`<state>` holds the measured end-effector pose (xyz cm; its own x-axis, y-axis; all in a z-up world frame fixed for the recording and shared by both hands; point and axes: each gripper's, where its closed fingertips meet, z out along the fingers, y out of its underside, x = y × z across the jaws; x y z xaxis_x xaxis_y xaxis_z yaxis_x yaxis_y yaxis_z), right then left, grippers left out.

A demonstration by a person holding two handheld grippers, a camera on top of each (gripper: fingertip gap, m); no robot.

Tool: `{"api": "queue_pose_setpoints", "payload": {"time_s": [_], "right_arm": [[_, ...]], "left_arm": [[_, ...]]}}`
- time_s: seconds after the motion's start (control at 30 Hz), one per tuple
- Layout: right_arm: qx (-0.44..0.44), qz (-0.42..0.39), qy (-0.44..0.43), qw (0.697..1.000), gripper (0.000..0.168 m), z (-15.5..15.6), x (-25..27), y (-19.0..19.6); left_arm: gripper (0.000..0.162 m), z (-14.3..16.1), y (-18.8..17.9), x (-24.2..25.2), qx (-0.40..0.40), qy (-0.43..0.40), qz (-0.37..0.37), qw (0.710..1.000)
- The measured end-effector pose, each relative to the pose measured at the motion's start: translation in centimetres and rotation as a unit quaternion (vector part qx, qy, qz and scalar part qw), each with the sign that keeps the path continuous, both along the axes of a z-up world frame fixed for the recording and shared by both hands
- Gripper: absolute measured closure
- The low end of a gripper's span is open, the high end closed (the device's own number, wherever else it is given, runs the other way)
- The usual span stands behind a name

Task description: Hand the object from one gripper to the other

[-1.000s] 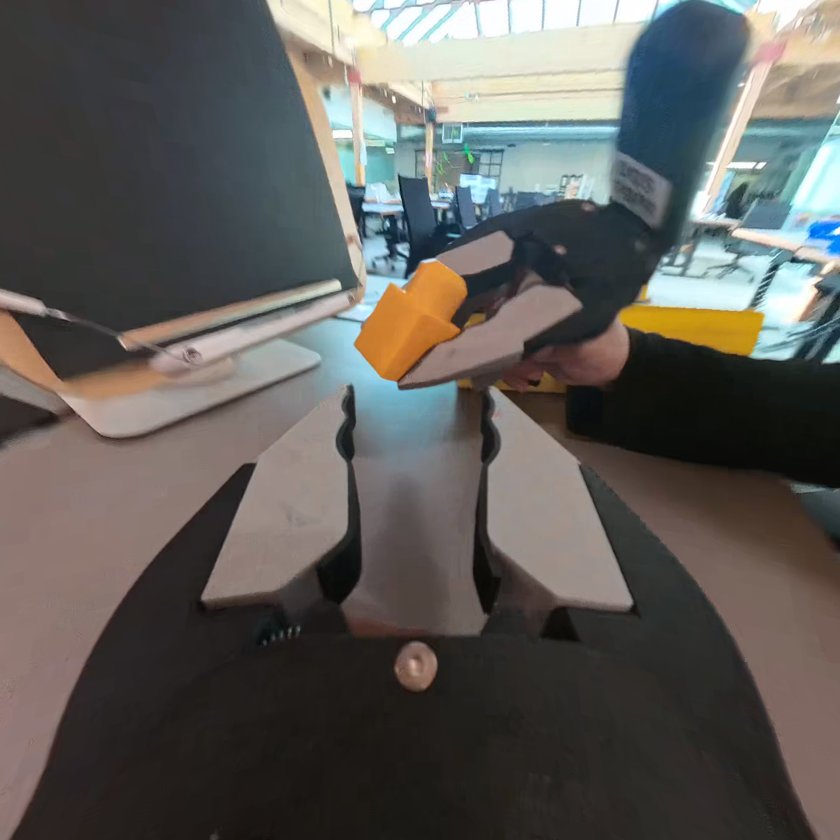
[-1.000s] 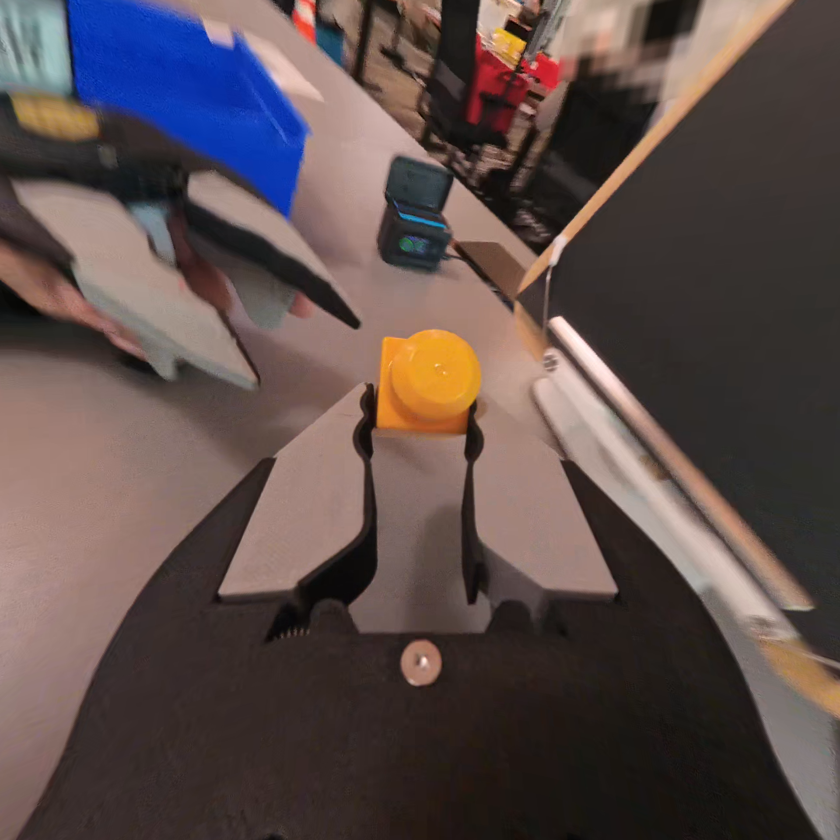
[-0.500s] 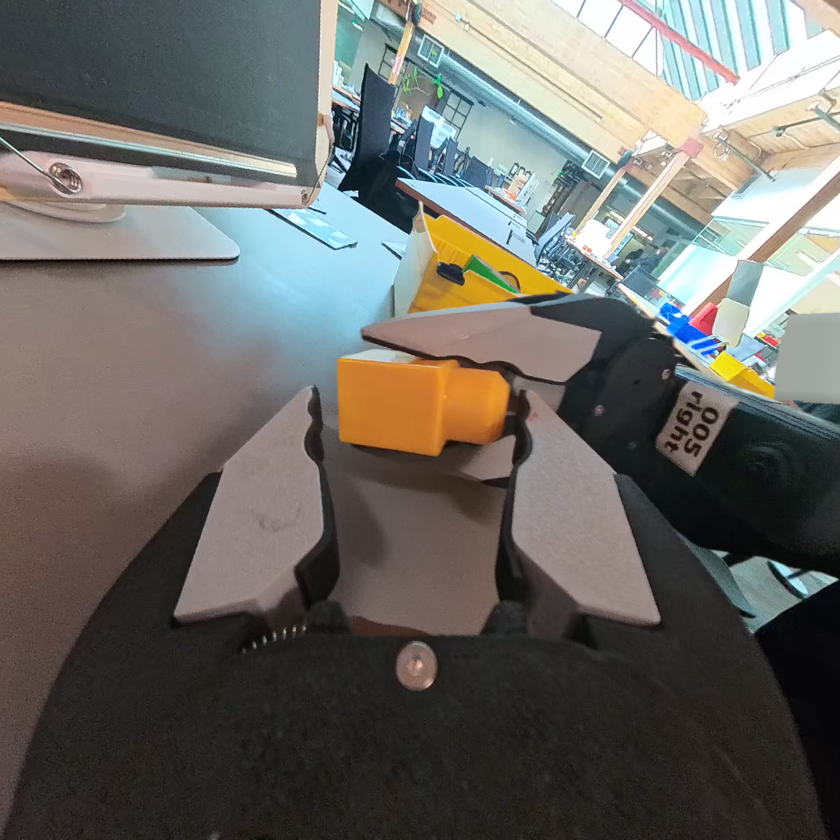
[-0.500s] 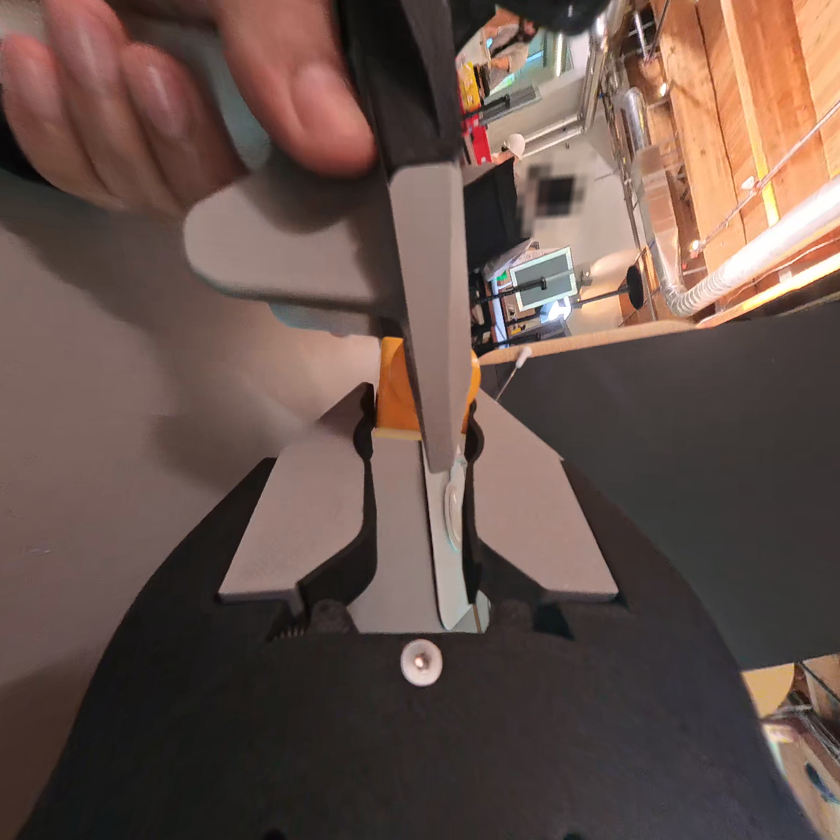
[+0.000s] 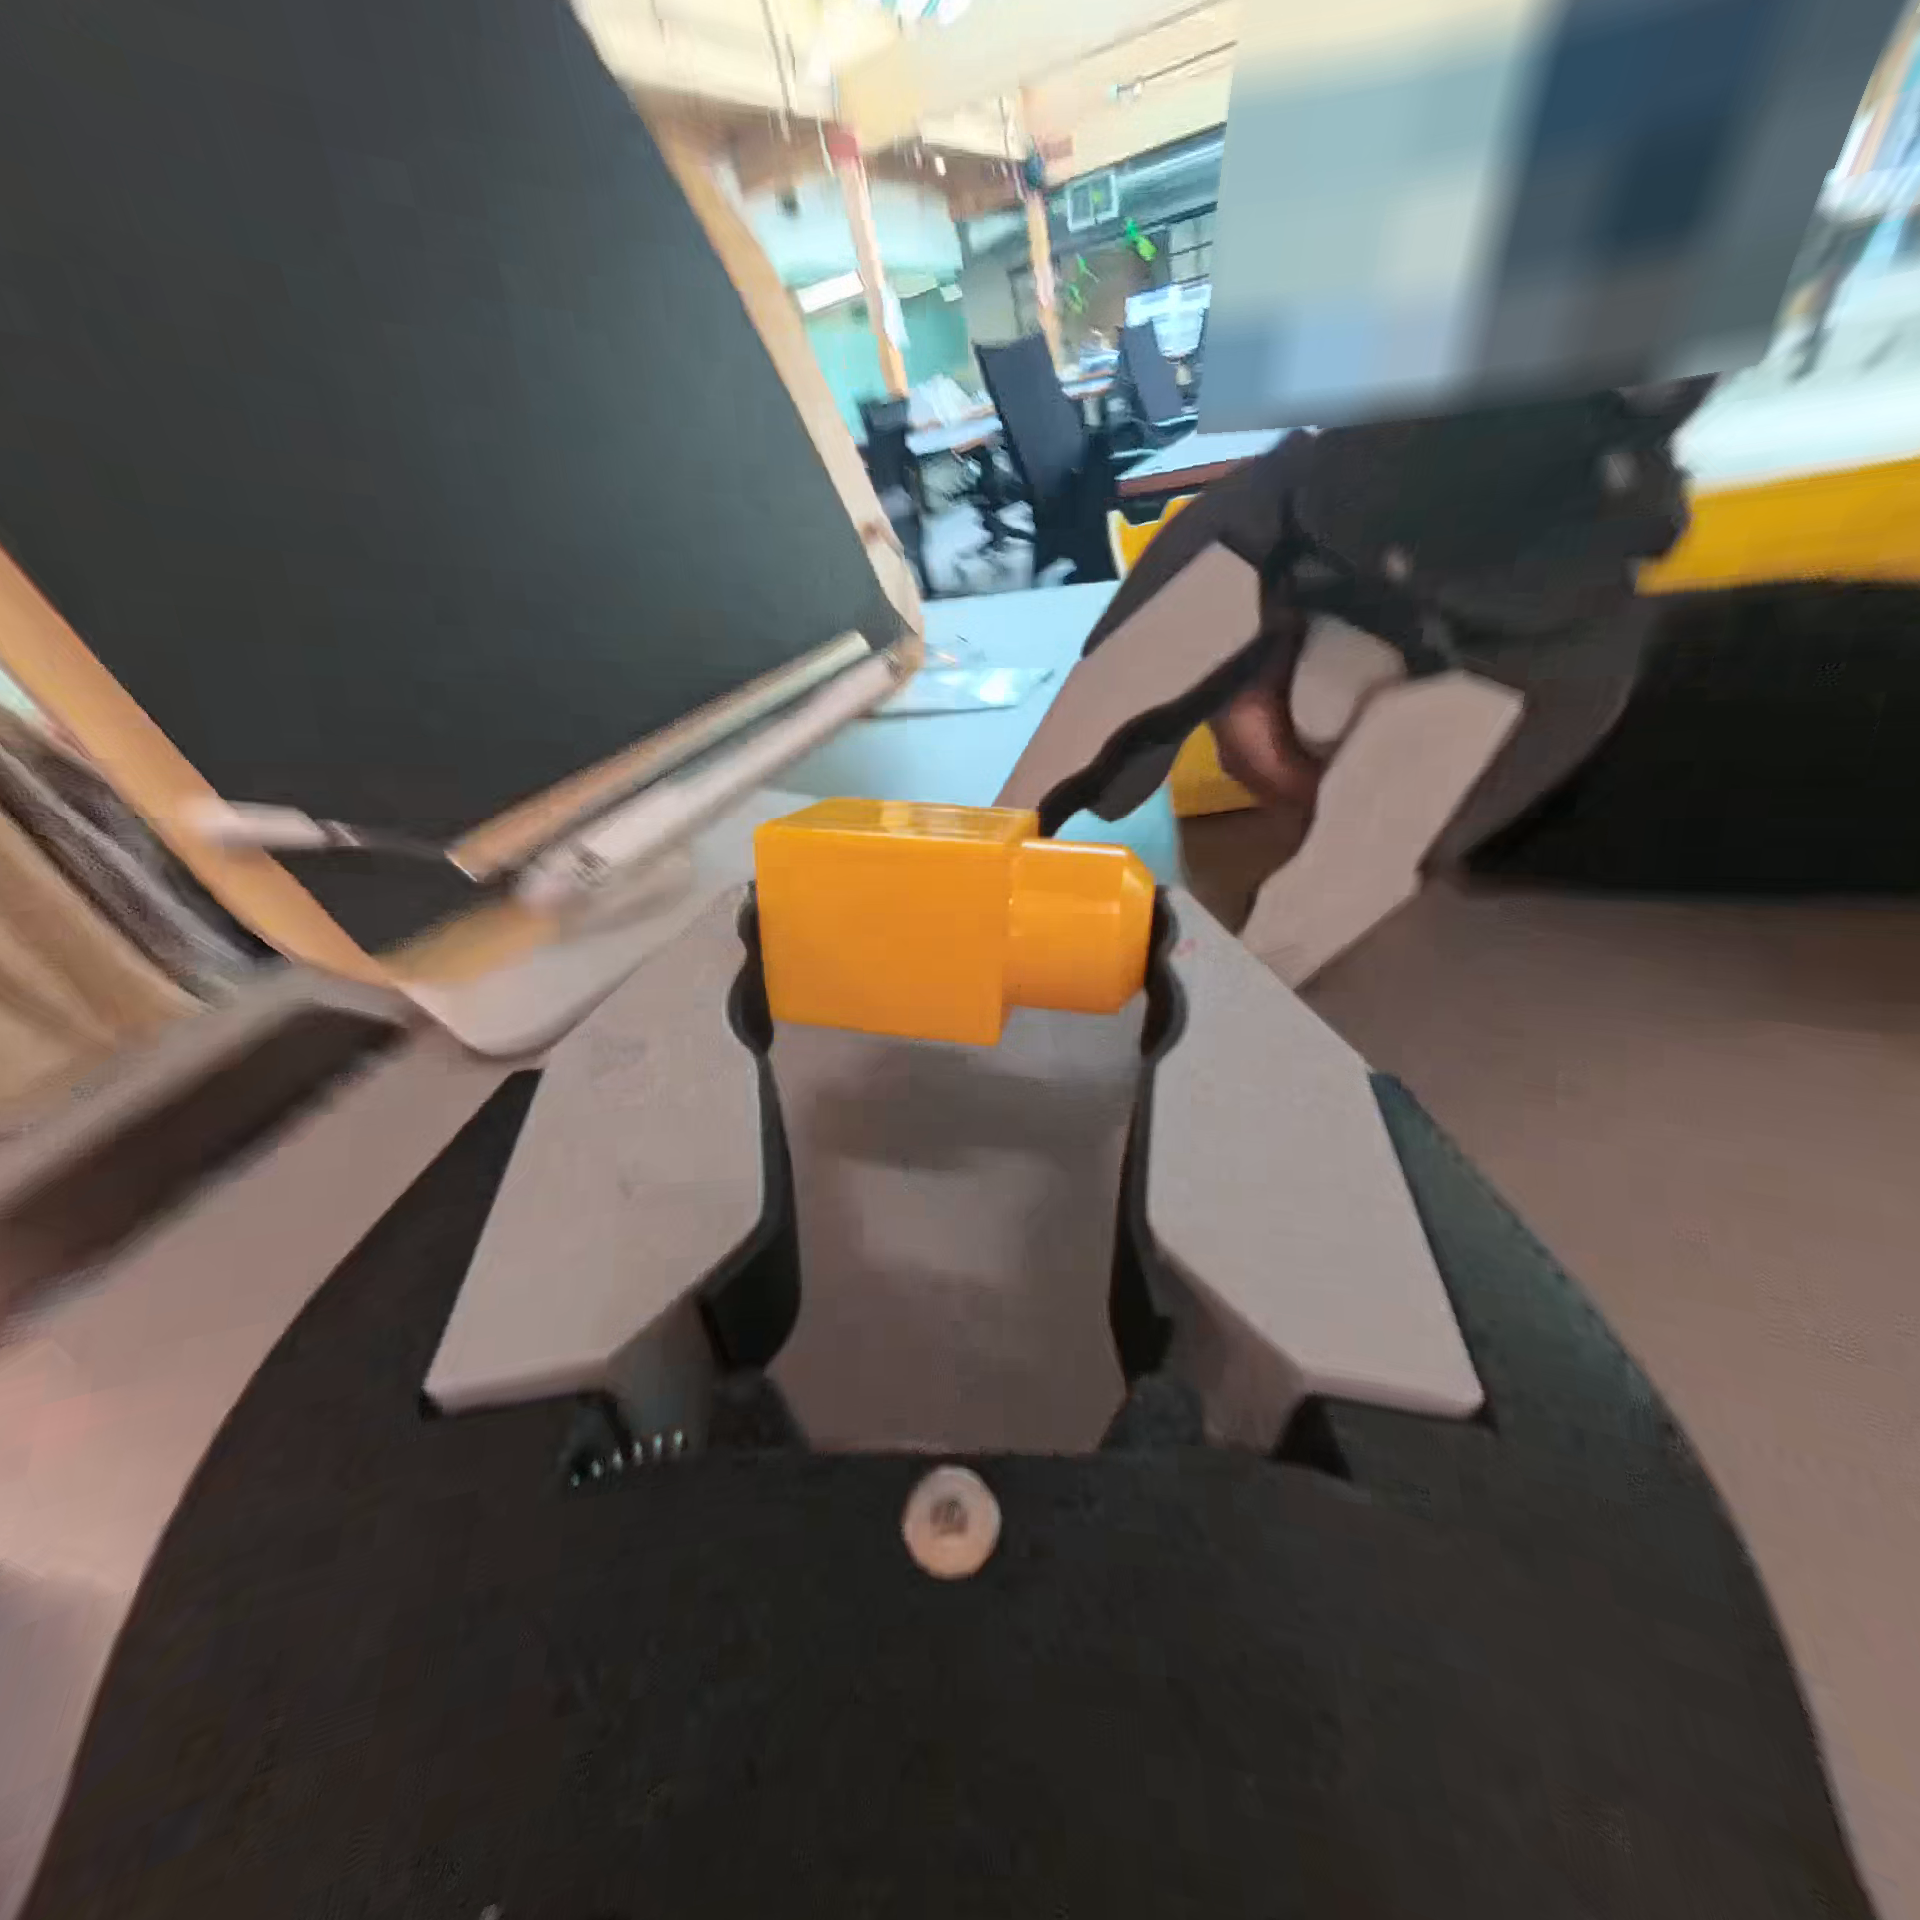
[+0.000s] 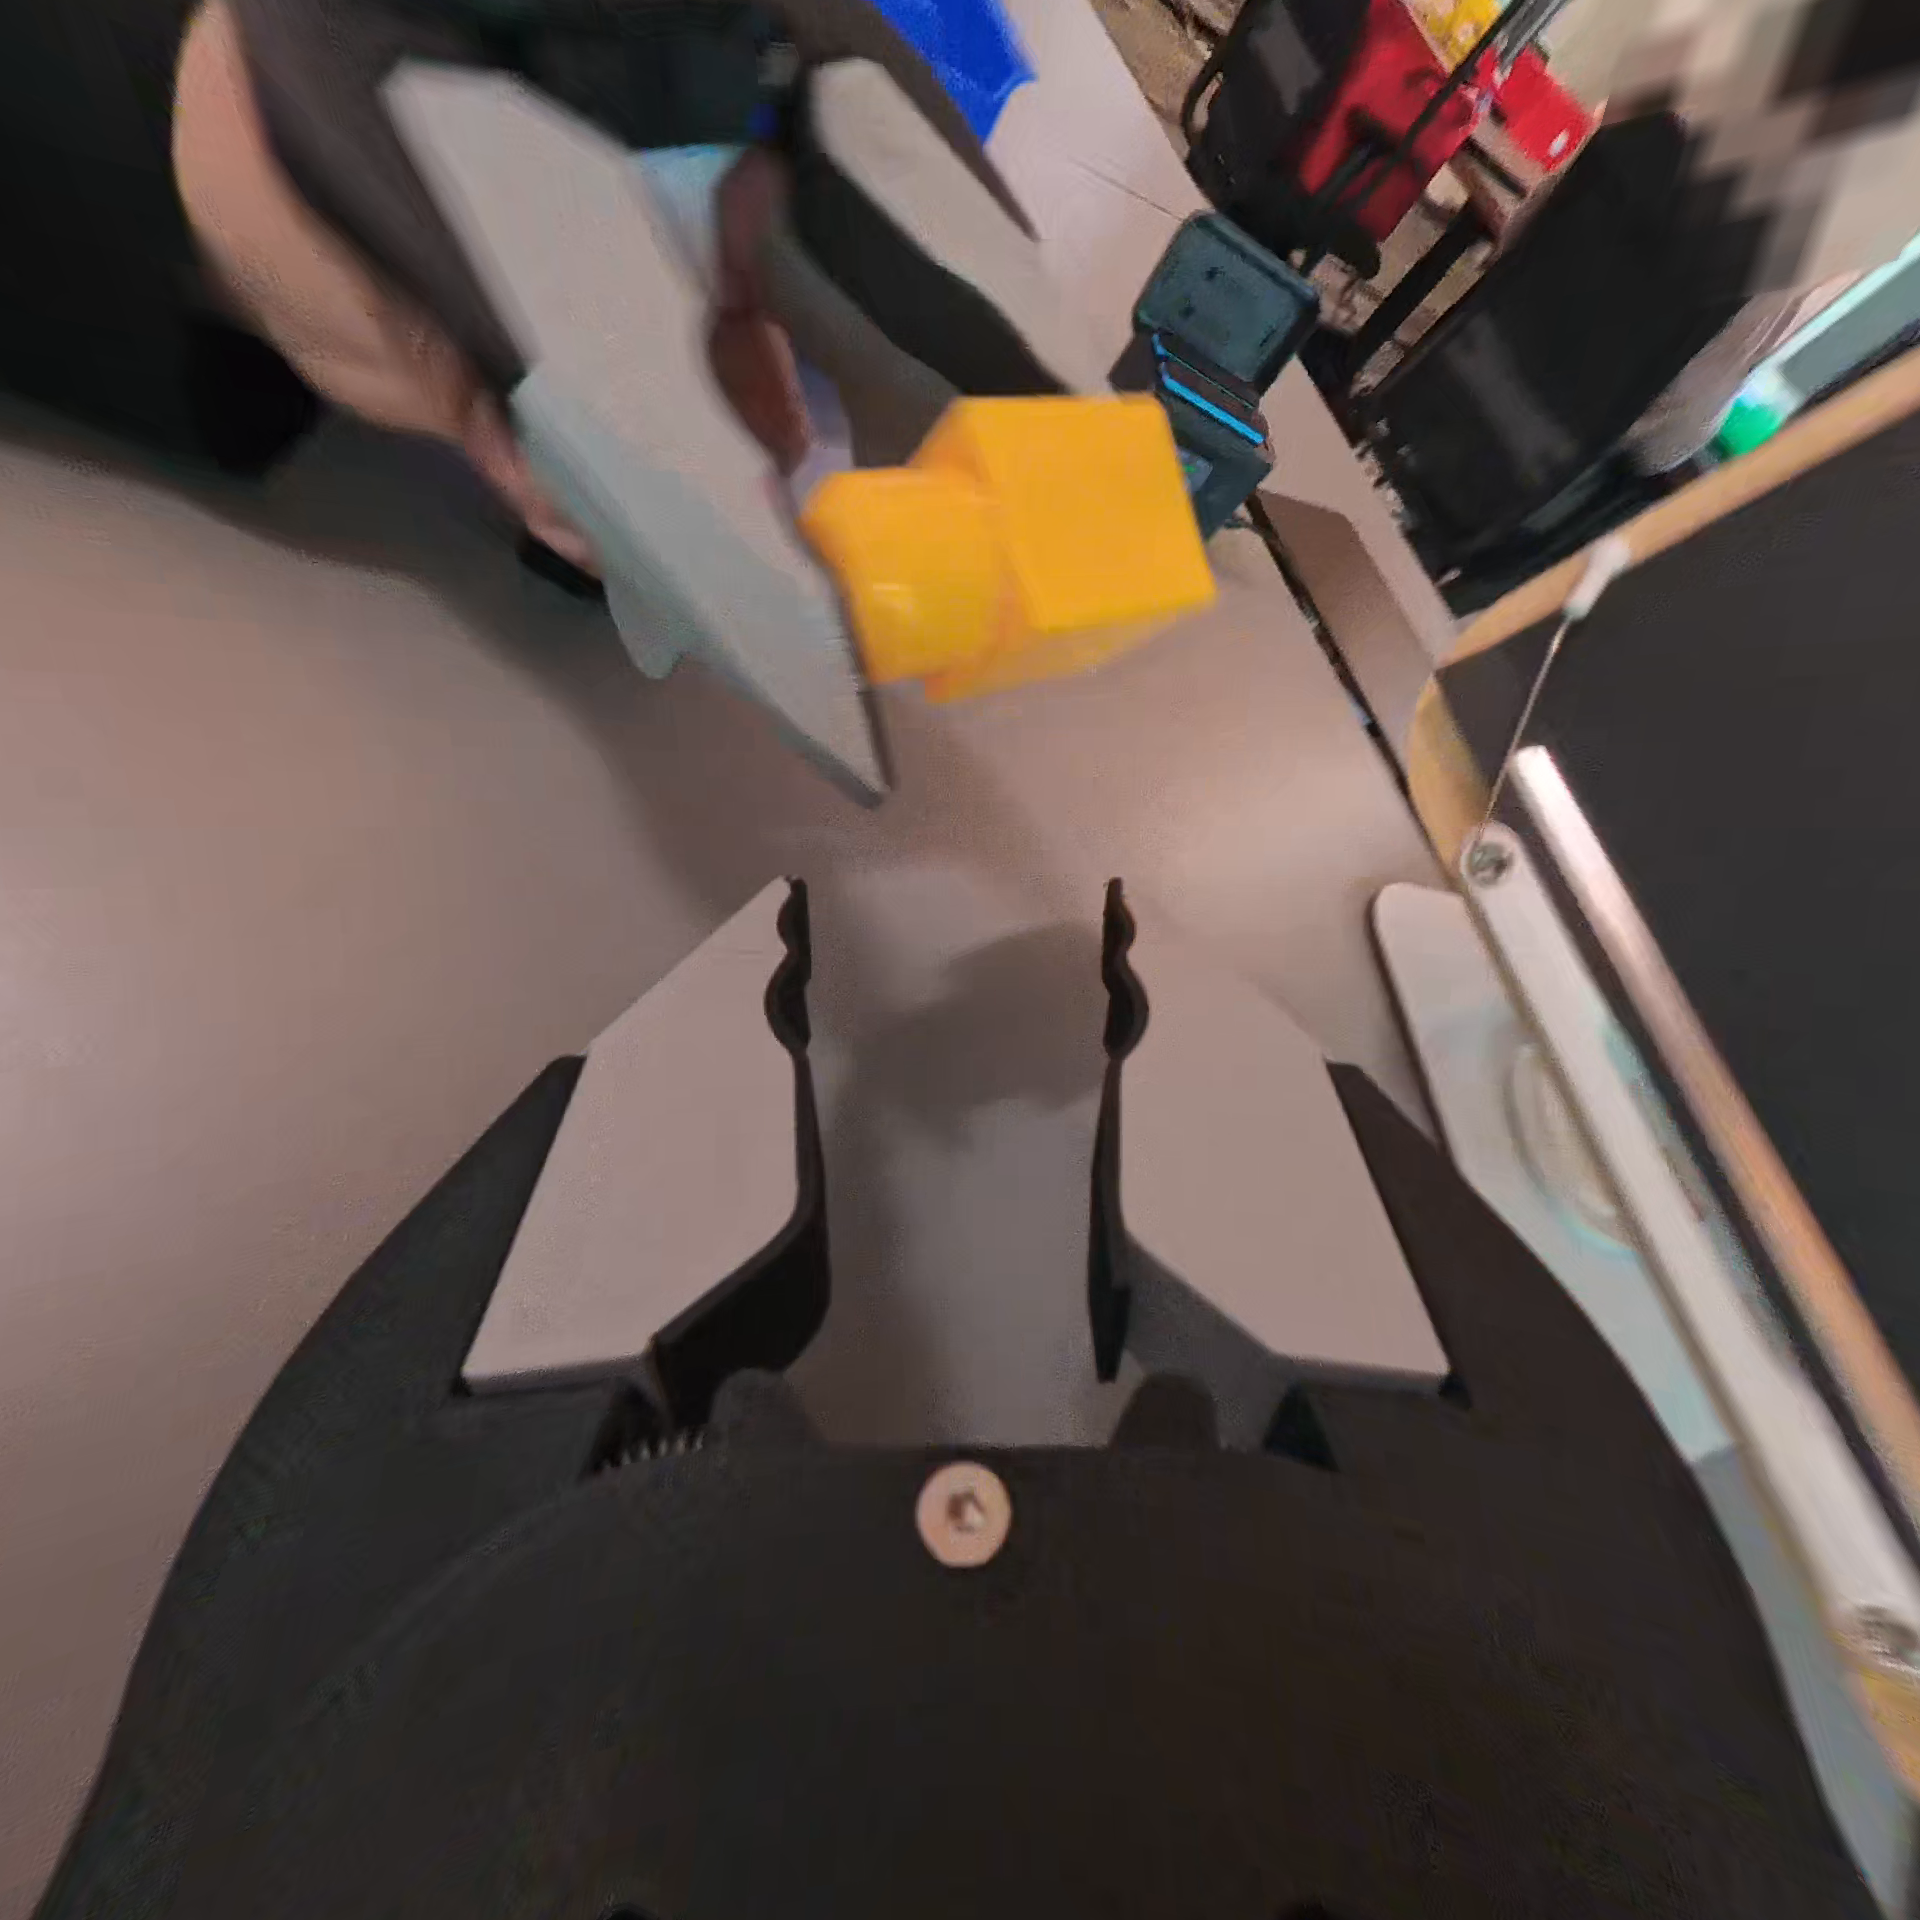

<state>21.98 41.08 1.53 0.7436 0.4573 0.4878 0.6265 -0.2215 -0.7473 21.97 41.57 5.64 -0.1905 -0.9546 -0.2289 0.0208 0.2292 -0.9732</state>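
An orange block [image 5: 914, 925] with a round stub on one end sits gripped between my left gripper's [image 5: 953, 909] fingertips, held above the grey table. My right gripper [image 5: 1169, 873] shows at the upper right of the left wrist view, open, its upper fingertip just beside the block's top corner. In the right wrist view my right gripper [image 6: 951, 904] is open and empty. Ahead of it, the left gripper [image 6: 966, 582] holds the orange block [image 6: 1049, 530] in the air, with a hand behind it.
A black board on a white stand base [image 6: 1507, 1091] stands along the right in the right wrist view. A small black case [image 6: 1216, 343] lies on the grey table [image 6: 260, 831] behind the block. A yellow bin [image 5: 1766, 520] sits behind the right gripper.
The right gripper has let go of the orange block, opened and drawn back. The left gripper has shut on the block and now holds it alone.
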Motion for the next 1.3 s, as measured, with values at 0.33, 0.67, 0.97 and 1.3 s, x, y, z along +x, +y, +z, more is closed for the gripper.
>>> {"api": "queue_pose_setpoints", "payload": {"time_s": [0.33, 0.67, 0.97, 1.3], "right_arm": [[-0.087, 0.083, 0.341, 0.932, 0.108, 3.7, -2.2, -1.3], [-0.099, 0.019, 0.386, 0.917, 0.134, 2.7, -2.2, 0.8], [0.07, -0.017, 0.096, 0.993, 0.135, 4.1, 1.1, 0.0], [0.137, 0.043, -0.21, 0.967, 0.135, 1.7, -1.6, -0.3]], "left_arm": [[0.091, 0.5, 0.2, 0.1, 0.386, -0.076, 0.144, 0.908], [0.092, -2.1, -0.2, 1.4, 0.463, -0.021, 0.174, 0.869], [0.099, -2.8, 0.4, 0.2, 0.069, 0.085, 0.074, 0.991], [0.086, -2.1, -3.4, -0.9, -0.271, 0.156, -0.119, 0.942]]}}
